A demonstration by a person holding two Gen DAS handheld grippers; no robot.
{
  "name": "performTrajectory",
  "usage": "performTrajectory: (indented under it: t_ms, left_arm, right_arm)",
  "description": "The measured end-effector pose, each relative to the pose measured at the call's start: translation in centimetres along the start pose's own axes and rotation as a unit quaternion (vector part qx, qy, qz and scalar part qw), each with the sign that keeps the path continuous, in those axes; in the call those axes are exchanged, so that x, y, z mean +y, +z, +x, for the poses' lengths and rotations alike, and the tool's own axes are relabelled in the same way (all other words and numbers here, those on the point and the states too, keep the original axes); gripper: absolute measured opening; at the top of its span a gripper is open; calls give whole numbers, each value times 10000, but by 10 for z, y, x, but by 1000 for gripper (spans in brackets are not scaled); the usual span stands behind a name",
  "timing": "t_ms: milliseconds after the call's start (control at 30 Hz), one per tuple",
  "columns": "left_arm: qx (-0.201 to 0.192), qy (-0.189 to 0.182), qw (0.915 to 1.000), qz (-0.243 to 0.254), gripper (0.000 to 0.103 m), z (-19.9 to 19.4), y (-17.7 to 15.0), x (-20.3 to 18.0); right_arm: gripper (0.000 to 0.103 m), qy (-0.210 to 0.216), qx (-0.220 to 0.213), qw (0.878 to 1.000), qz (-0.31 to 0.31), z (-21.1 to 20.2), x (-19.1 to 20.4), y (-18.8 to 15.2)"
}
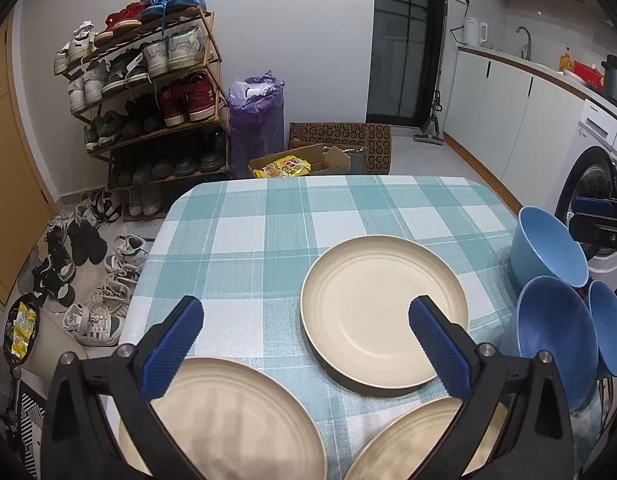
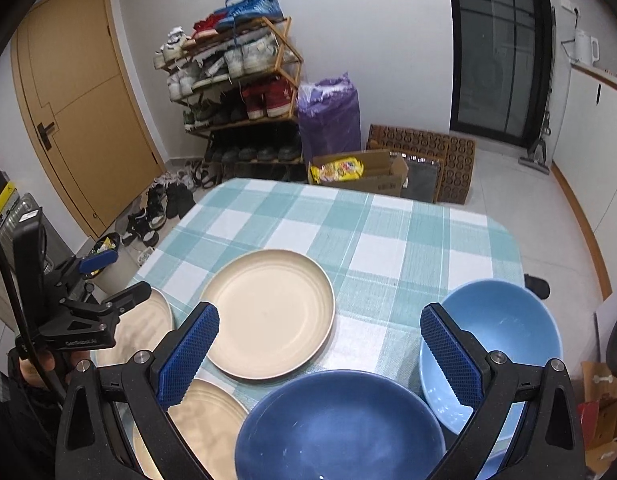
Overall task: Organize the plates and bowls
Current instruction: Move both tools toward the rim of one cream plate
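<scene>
Three cream plates lie apart on the checked table (image 1: 268, 216): one in the middle (image 1: 384, 312), one near left (image 1: 228, 424), one near right (image 1: 420, 444). Three blue bowls stand at the right edge (image 1: 548, 248), (image 1: 552, 336), (image 1: 610, 328). My left gripper (image 1: 304, 316) is open and empty above the near plates. In the right wrist view my right gripper (image 2: 320, 324) is open and empty above a dark blue bowl (image 2: 340, 428) and next to a light blue bowl (image 2: 504, 332). The middle plate (image 2: 268, 312) and the left gripper (image 2: 100, 292) show there too.
A shoe rack (image 1: 148, 92), loose shoes (image 1: 88, 272), a purple bag (image 1: 256, 120) and cardboard boxes (image 1: 340, 148) stand on the floor beyond the table. A washing machine (image 1: 596, 184) and kitchen counter are at the right. A wooden door (image 2: 80, 92) is at the left.
</scene>
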State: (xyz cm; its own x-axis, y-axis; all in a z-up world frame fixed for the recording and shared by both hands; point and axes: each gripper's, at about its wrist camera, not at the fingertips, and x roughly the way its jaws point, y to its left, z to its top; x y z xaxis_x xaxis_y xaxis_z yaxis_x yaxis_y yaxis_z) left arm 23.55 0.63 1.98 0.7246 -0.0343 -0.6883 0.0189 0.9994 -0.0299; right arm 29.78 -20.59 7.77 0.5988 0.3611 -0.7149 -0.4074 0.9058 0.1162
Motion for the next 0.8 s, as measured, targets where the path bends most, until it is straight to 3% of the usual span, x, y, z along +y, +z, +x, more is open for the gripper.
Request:
performTrajectory:
  t_ms: [800]
  left_arm:
    - [507, -133, 9986, 24, 101, 50, -8, 1]
  right_arm:
    - [103, -109, 877, 9958, -218, 79, 1, 2]
